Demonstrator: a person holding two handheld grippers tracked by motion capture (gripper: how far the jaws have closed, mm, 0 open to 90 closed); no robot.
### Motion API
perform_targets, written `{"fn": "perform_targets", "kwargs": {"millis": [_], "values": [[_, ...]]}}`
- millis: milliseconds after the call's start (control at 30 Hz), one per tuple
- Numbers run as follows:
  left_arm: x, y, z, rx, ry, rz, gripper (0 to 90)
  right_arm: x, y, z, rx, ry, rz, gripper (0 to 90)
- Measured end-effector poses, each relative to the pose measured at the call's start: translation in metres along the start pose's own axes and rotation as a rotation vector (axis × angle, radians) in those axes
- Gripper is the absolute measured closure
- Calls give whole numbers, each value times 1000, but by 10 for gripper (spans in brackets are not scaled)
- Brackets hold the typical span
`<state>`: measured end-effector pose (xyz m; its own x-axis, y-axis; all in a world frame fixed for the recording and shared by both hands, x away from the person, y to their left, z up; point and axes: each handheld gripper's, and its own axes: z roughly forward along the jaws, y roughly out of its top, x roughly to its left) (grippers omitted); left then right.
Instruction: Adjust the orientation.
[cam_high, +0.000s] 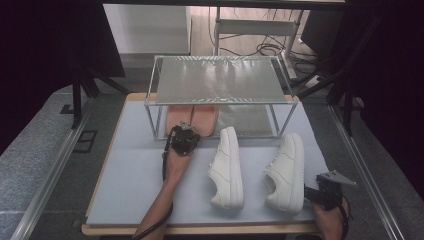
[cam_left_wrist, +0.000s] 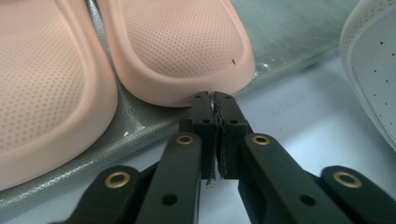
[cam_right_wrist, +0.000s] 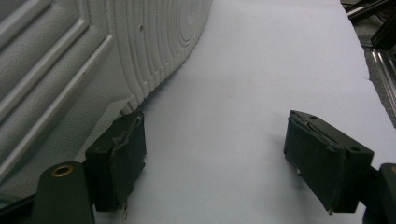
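While left gripper (cam_left_wrist: 215, 100) jaws sit closed, empty, against a pink slipper's (cam_left_wrist: 182, 46) edge at frame centre, right gripper (cam_right_wrist: 215, 158) jaws gape wide beside a white sneaker (cam_right_wrist: 93, 60), lower right.

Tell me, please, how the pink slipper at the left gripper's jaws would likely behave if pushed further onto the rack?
The pink slipper looks like soft moulded foam, so probably light, and it may flex. Its flat sole should slide, not tip. The shut left gripper meets its rounded edge, so it could swivel.

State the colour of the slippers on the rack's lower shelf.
Peach-pink slippers, finely dotted; clearest in the left gripper view.
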<state>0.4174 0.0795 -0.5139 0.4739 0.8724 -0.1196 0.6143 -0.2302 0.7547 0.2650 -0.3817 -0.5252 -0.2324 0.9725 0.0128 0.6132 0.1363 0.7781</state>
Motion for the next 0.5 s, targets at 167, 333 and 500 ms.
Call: {"fn": "perform_targets", "kwargs": {"millis": [167, 333, 500], "values": [[2, -1, -6, -11, -5, -3, 849, 0, 0, 0, 0, 0, 0, 208], [1, -5, -16, -14, -10, 10, 803, 0, 0, 0, 0, 0, 0, 207], [4, -11, -21, -15, -5, -6, 752, 0, 0, 0, 0, 0, 0, 207]]}}
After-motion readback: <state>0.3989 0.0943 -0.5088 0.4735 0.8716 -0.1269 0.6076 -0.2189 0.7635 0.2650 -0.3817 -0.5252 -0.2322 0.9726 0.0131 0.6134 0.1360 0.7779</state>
